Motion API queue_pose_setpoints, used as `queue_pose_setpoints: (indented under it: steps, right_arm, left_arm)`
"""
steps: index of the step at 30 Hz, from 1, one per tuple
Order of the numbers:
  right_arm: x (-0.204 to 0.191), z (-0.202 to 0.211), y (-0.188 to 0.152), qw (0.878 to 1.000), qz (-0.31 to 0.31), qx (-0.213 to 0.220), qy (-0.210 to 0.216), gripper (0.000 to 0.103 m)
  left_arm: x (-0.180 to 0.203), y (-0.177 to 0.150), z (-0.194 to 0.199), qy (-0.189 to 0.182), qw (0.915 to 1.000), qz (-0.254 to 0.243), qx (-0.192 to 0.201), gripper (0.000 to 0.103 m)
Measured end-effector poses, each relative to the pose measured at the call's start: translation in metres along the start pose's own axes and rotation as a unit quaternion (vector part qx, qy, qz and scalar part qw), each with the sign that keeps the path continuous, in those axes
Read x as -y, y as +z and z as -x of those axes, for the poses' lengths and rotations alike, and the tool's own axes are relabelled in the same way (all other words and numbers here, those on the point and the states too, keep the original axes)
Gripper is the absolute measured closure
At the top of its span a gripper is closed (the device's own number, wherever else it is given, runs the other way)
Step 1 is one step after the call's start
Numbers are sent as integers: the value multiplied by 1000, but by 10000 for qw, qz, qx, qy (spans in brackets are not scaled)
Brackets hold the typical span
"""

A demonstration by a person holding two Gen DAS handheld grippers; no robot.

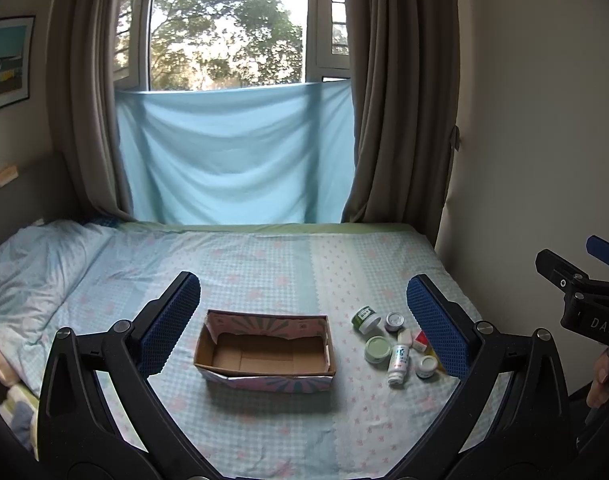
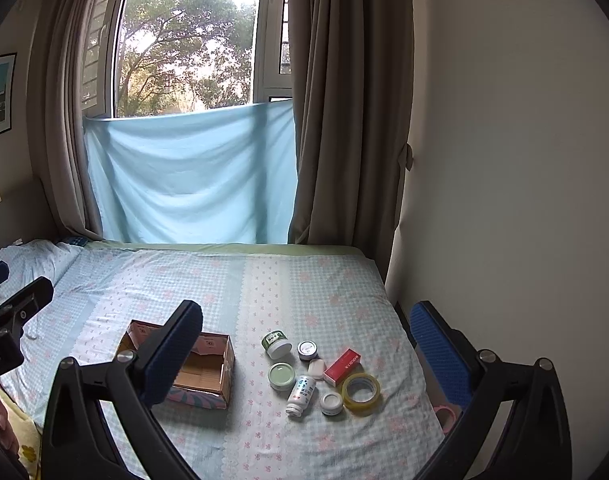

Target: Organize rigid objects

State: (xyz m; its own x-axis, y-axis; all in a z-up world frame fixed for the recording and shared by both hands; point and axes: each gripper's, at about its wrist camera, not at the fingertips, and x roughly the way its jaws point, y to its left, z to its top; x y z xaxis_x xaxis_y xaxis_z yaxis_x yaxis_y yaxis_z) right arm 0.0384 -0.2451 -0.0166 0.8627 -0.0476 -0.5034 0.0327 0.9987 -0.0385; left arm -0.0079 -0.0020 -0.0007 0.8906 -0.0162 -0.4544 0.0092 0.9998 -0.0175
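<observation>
An empty cardboard box [image 1: 264,354] [image 2: 208,372] sits on the bed. To its right lies a cluster of small items: a green-labelled jar [image 2: 276,344], a small tin [image 2: 307,350], a green lid jar [image 2: 281,376], a white bottle on its side [image 2: 301,394], a white eraser-like block [image 2: 316,369], a red box [image 2: 342,366], a small white jar [image 2: 331,403] and a yellow tape roll [image 2: 361,393]. My left gripper [image 1: 304,320] is open above the box. My right gripper [image 2: 304,354] is open above the cluster. Both hold nothing.
The bed [image 1: 264,264] is covered by a blue patterned sheet, with a pillow [image 1: 32,264] at the left. A wall [image 2: 504,200] borders the bed's right side. Curtains and a window stand behind. A pink tape roll [image 2: 444,414] lies beside the bed's right edge.
</observation>
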Motion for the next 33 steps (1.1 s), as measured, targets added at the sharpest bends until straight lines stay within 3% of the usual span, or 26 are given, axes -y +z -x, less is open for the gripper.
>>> queue_pose_setpoints:
  steps: [33]
  right_arm:
    - [-4, 3, 1, 10000, -28, 78, 33, 0]
  left_arm:
    - [-7, 3, 3, -2, 10000, -16, 35, 0]
